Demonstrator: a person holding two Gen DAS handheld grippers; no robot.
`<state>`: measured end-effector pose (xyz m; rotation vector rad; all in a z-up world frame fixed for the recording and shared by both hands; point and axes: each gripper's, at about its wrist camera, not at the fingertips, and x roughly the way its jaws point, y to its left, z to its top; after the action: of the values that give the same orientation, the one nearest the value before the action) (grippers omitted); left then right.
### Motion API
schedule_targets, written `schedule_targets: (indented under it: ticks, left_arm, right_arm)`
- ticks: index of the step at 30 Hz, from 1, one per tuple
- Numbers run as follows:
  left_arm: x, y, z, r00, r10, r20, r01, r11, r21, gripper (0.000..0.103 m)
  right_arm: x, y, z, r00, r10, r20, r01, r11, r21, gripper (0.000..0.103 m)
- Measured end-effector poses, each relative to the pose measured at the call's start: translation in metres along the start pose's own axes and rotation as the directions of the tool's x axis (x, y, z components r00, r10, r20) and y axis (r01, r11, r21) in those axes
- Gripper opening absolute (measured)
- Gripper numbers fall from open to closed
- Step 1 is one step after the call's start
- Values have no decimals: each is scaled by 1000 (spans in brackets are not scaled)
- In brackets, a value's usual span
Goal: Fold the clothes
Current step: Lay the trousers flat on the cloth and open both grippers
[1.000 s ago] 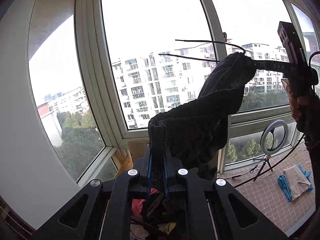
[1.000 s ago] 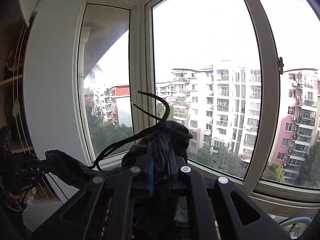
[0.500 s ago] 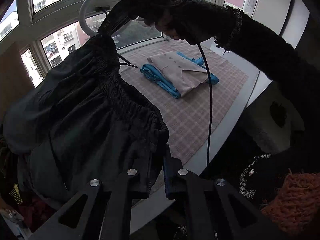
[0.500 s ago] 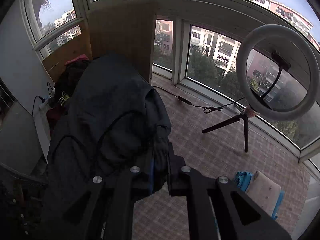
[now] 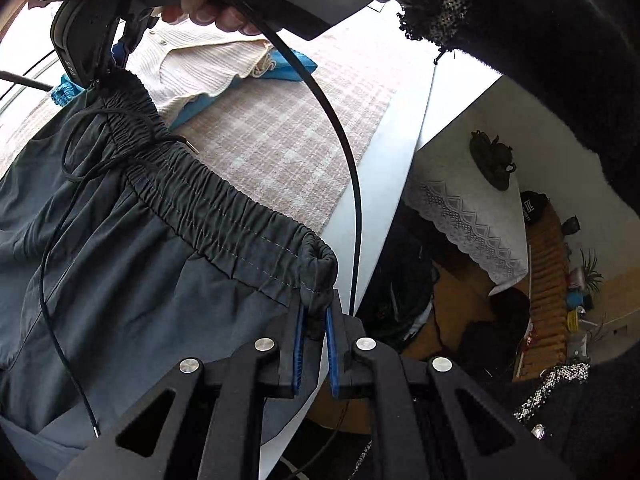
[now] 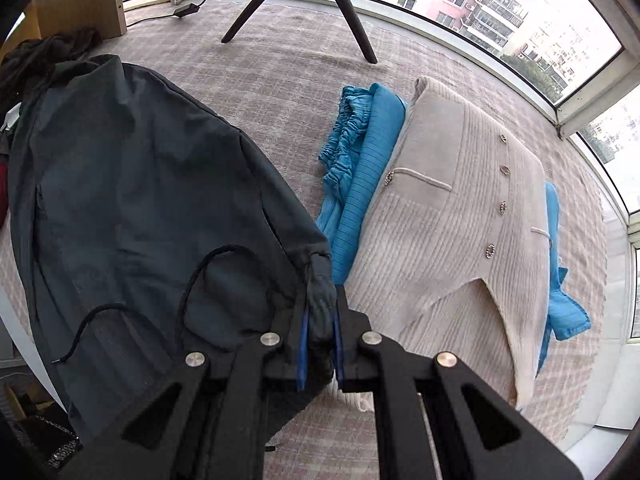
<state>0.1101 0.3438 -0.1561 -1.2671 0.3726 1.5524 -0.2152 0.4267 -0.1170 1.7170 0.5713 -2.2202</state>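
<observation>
Dark grey drawstring shorts hang stretched by their elastic waistband over the checked cloth. My left gripper is shut on one end of the waistband. The other end is pinched by my right gripper, shut on the shorts; in the left wrist view that gripper appears at the upper left, held by a hand. A black drawstring dangles loose over the fabric.
A folded cream knit cardigan lies on folded blue garments right of the shorts on the checked cloth. Tripod legs stand near the windows. A black cable arcs across the table edge. A clothes heap sits far left.
Both grippers have swung down from window height to just above the table, still gripping the shorts. The shorts now spread low beside the folded pile.
</observation>
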Motion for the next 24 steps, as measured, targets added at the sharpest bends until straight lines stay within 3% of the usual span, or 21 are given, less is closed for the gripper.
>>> schedule_targets:
  ticks: [3,4,7,8,11,14,16,18,19,22,24]
  left_arm:
    - [13,-3,13,1000,-7,-11,8,1000,23,14]
    - [16,0,14,999,-16,-32,17,1000,12,20]
    - [10,8,2,997,-7,-76,7,1000,8,21]
    - [0,12,-7,997,2,-78,-2,1000,11,23]
    - [-54,39,-45,999,14,-49,-15,1000,-26,30]
    - [-123,95,-96,993,118,-10,-118,983,-138,36]
    - [-169,149,-136,974,226,-8,-221,944,-245,40]
    - [-210,210,-177,941,335,-42,-328,878,-350,43]
    - [-228,244,-197,912,405,-66,-397,831,-390,44]
    - [-266,345,-248,821,546,-166,-553,687,-472,49]
    - [-283,406,-270,777,591,-217,-610,621,-492,49]
  right_arm:
    - [3,-14,-8,1000,-19,-2,19,999,27,11]
    - [6,-13,-8,1000,-31,-5,31,999,18,15]
    - [6,-3,-9,994,-111,-7,110,993,-44,32]
    - [3,1,-9,991,-134,-3,133,989,-62,38]
    - [-15,8,-11,987,-162,17,163,983,-84,41]
    - [-50,9,-13,988,-144,61,145,989,-20,41]
    - [-76,25,-16,994,-47,97,46,999,12,42]
    - [-86,58,-19,990,57,128,-57,998,-5,53]
    - [-87,78,-19,984,105,143,-103,995,-18,59]
    - [-68,151,-22,958,255,129,-254,967,-30,61]
    - [-46,199,-23,956,279,89,-275,960,-46,61]
